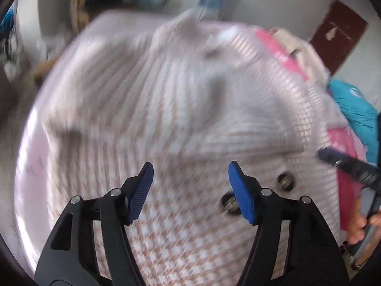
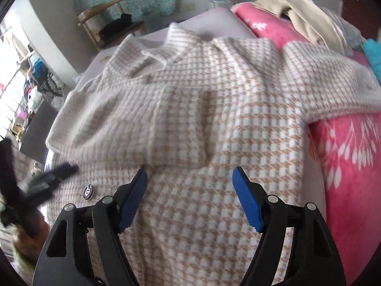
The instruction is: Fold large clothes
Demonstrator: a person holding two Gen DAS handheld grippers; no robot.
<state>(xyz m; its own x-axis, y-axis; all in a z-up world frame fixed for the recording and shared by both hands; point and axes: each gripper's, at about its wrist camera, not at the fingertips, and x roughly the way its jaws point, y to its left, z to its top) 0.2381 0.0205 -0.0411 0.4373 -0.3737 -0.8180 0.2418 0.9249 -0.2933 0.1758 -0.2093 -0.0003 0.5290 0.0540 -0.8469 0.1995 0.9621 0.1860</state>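
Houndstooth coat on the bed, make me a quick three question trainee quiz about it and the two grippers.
1. True or false: the right gripper is clamped on the houndstooth coat.
2. What lies directly right of the coat in the right wrist view? A) pink floral blanket B) wooden chair C) teal garment
3. Fill in: the left gripper has its jaws ____, nothing between them.

Key: 1 false, its jaws are open above the fabric; 2 A; 3 open.

Soft daylight — heavy motion blur
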